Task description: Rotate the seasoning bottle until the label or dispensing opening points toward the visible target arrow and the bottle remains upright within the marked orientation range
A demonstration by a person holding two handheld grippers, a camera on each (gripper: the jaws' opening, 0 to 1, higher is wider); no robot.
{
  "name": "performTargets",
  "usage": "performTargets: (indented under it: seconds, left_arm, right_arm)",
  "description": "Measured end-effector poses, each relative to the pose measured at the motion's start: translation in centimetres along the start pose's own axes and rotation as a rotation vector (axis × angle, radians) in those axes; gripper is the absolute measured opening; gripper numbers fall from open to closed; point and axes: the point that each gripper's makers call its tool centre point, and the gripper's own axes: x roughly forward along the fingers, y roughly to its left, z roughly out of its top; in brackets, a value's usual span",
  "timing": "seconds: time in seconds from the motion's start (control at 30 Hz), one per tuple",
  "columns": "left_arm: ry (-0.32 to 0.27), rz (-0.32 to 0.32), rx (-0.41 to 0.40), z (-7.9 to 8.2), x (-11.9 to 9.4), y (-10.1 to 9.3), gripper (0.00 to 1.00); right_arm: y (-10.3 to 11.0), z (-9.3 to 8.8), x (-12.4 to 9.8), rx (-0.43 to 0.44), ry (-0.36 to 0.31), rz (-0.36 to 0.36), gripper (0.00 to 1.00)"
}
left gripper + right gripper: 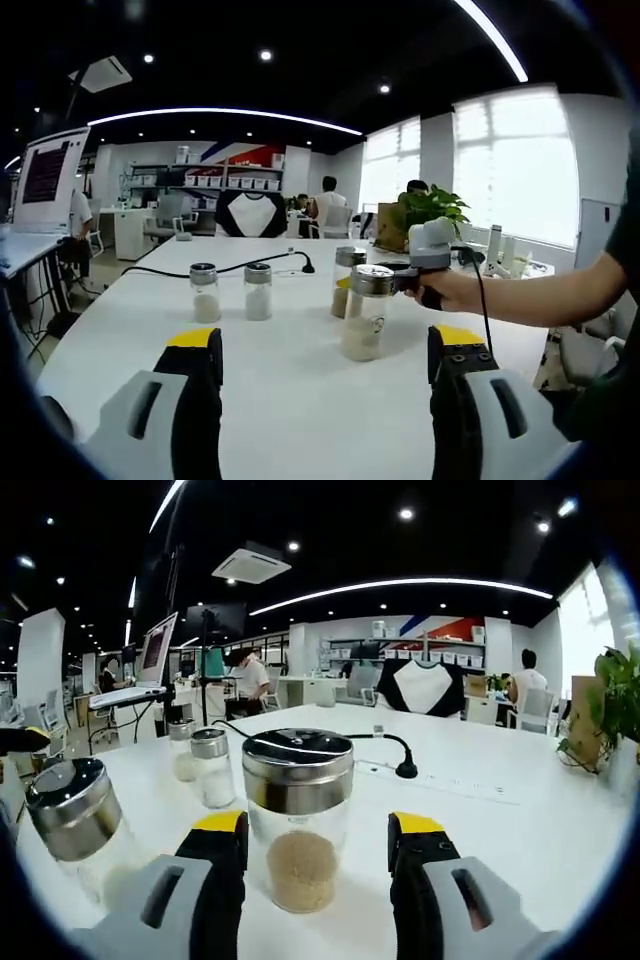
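A glass seasoning bottle (297, 820) with a steel lid and brown granules stands upright on the white table (520, 820), right between the yellow tips of my right gripper (318, 825). Its jaws flank the bottle with a gap on the right side, open. In the left gripper view this bottle (347, 285) stands behind a second bottle (366, 315) with pale contents, and the right gripper (400, 280) comes in from the right in a person's hand (455, 290). My left gripper (327, 345) hangs open over the table's (290, 400) near side, holding nothing.
Two small shakers (205, 292) (258, 291) stand to the left; they also show past the pale bottle (75, 820). A black cable (300, 262) crosses the table behind. A potted plant (430, 210) and a screen (45, 180) stand at the sides. People sit far back.
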Motion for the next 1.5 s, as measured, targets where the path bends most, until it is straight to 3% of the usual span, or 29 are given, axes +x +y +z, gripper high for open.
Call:
performTargets:
  seconds: [0.33,0.4,0.63,1.23,1.37,1.5]
  left_arm:
    - [-0.001,0.005,-0.002,0.1,0.0,0.1,0.89]
    - [-0.002,0.004,-0.003,0.1,0.1,0.1,0.89]
    - [0.002,-0.002,-0.008,-0.1,0.1,0.0,0.89]
    - [0.001,-0.010,-0.011,-0.1,0.2,-0.4,0.89]
    - [0.003,-0.009,-0.012,-0.2,0.2,-0.4,0.89]
    - [0.002,-0.012,-0.015,-0.2,0.2,-0.5,0.89]
  right_arm:
    - [0.4,-0.5,1.2,0.024,0.022,0.015,0.55]
    - [0.7,-0.6,1.3,0.057,0.014,0.019,0.51]
    - [1.0,-0.7,1.7,0.010,0.040,0.012,0.42]
    - [0.3,-0.9,1.0,0.011,0.037,0.002,0.41]
    - [0.0,-1.1,0.5,0.016,0.074,-0.015,0.41]
    - [0.0,-1.3,0.1,0.018,0.069,-0.010,0.41]
